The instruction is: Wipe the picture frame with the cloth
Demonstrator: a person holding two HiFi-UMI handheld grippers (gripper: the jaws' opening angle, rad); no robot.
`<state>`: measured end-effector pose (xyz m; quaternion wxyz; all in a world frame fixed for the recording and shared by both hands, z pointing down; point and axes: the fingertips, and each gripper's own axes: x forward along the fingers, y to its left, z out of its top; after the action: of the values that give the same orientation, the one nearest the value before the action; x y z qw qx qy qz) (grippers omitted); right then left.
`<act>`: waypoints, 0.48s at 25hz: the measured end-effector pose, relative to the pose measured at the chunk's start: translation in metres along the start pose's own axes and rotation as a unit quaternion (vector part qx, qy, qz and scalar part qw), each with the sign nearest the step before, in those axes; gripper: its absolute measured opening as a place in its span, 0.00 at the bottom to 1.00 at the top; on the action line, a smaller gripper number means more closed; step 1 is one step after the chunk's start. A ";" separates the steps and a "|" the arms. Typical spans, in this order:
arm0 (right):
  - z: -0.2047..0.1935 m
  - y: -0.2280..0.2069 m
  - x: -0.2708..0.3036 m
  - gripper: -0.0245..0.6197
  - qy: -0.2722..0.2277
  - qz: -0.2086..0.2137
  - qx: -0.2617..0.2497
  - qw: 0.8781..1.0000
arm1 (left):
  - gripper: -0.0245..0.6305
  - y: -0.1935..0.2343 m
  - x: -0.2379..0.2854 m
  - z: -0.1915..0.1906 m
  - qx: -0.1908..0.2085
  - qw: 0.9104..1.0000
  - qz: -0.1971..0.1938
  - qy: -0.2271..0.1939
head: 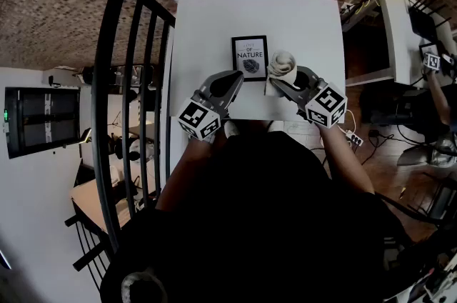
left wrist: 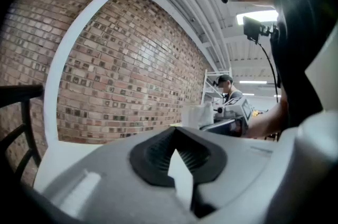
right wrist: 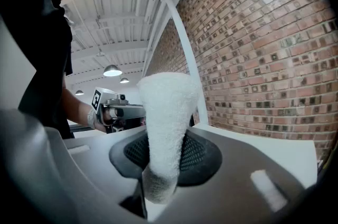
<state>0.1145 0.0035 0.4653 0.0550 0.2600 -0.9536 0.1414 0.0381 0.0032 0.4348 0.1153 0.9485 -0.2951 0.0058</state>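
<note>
Head view: white desk (head: 300, 23), seen from above, with a black railing (head: 114, 80) along its left side.

Item 1, picture frame (head: 250, 57): black border, white print with the word NATURE; lies flat near the middle of the desk, ahead of both grippers; nothing rests on it.

Item 2, cloth (head: 282, 66): white towelling, rolled into a loose upright bundle; stands just beside the frame's right edge; whether it touches the frame cannot be told.

Item 3, right gripper (head: 277, 85): low over the desk, at the near right of the frame; right gripper view shows its jaws clenched on the lower end of the cloth (right wrist: 166, 106), which rises between the two black ribbed pads (right wrist: 198, 157) and flares wider above them; right gripper (right wrist: 158, 165) angled up toward the brick wall (right wrist: 264, 48).

Item 4, left gripper (head: 232, 78): tip just beside the frame's near left corner, apart from the cloth; left gripper view shows the jaws of the left gripper (left wrist: 177, 157) closed tip to tip with nothing held, only a sliver of white desk visible behind the tips; the cloth (left wrist: 198, 114) and the right gripper (left wrist: 232, 118) appear beyond it to the right.

Item 5, marker cubes: one on each gripper, near the person's hands.
</note>
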 end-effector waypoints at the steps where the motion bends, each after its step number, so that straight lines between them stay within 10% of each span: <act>1: -0.002 0.000 -0.001 0.20 0.002 0.003 0.001 1.000 | 0.04 -0.001 0.001 0.000 -0.001 1.000 0.003 0.000; 12: -0.015 -0.011 0.033 0.20 0.032 0.020 0.011 0.999 | 0.04 0.027 -0.005 -0.011 -0.001 1.000 0.019 0.017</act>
<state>0.0921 -0.0176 0.4881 0.0798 0.2366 -0.9548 0.1615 0.0192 -0.0128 0.4504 0.1208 0.9423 -0.3114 0.0236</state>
